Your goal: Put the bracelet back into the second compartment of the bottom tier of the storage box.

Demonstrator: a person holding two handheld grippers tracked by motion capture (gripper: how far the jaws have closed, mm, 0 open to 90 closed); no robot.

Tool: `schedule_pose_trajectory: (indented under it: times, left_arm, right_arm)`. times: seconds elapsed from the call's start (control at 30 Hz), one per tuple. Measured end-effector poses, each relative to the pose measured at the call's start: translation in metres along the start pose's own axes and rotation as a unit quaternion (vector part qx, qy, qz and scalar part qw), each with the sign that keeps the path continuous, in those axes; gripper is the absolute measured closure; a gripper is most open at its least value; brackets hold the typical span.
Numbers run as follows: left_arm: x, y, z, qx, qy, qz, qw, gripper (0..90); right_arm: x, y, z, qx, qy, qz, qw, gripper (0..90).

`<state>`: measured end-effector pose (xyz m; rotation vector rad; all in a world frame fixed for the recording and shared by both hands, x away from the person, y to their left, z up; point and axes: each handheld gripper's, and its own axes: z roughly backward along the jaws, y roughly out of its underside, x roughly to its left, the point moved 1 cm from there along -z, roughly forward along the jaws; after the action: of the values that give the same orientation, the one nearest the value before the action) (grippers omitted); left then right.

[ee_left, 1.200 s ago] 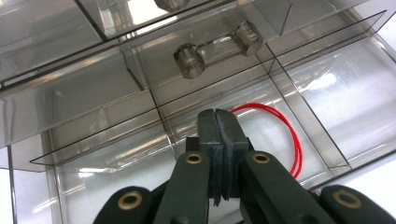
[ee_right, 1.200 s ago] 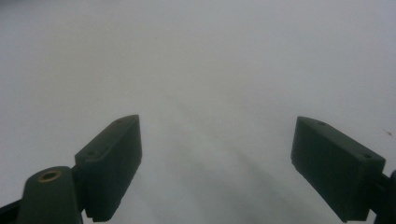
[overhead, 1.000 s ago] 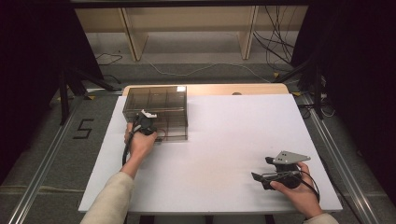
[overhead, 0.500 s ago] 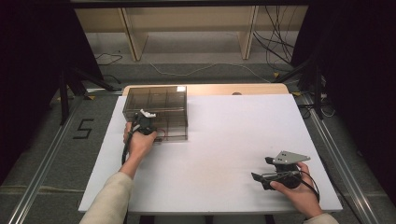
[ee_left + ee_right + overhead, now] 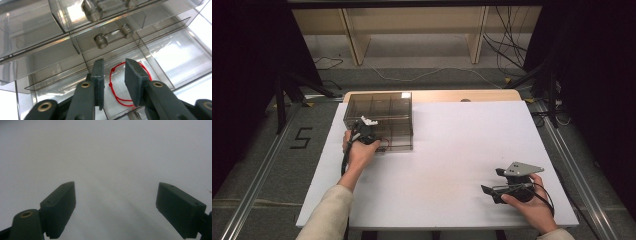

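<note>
A smoky clear plastic drawer box [image 5: 379, 112] stands at the table's far left. Its front drawer [image 5: 162, 55] is pulled out, and a red string bracelet [image 5: 110, 84] lies on the drawer floor. My left gripper [image 5: 364, 125] hangs just above that drawer; in the left gripper view its jaws [image 5: 113, 68] are a small way apart, straddling the bracelet's loop from above, with nothing pinched. A clear bar handle [image 5: 112, 37] shows on the drawer front beyond. My right gripper [image 5: 492, 181] rests near the front right of the table, wide open [image 5: 116, 202] over bare white surface.
The white table top [image 5: 462, 145] spreads between the two hands. A wooden strip [image 5: 452, 95] runs along its far edge. Cables and shelf legs lie on the floor beyond, and metal rails flank the table on both sides.
</note>
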<state>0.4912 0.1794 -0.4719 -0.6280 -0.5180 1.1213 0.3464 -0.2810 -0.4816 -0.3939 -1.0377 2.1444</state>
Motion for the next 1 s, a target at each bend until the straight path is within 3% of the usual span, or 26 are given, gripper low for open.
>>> schedule_pose_trajectory:
  times: [0.73,1.0]
  left_arm:
    - [-0.007,-0.008,0.029,-0.027,0.008,0.012,0.9995,33.0]
    - [-0.013,-0.007,0.042,-0.039,0.042,0.007,0.9983,25.1]
  right_arm:
    - [0.0,0.0,0.0,-0.003,-0.001,0.001,1.0,17.0]
    - [0.0,0.0,0.0,-0.004,0.0,-0.002,1.0,16.9]
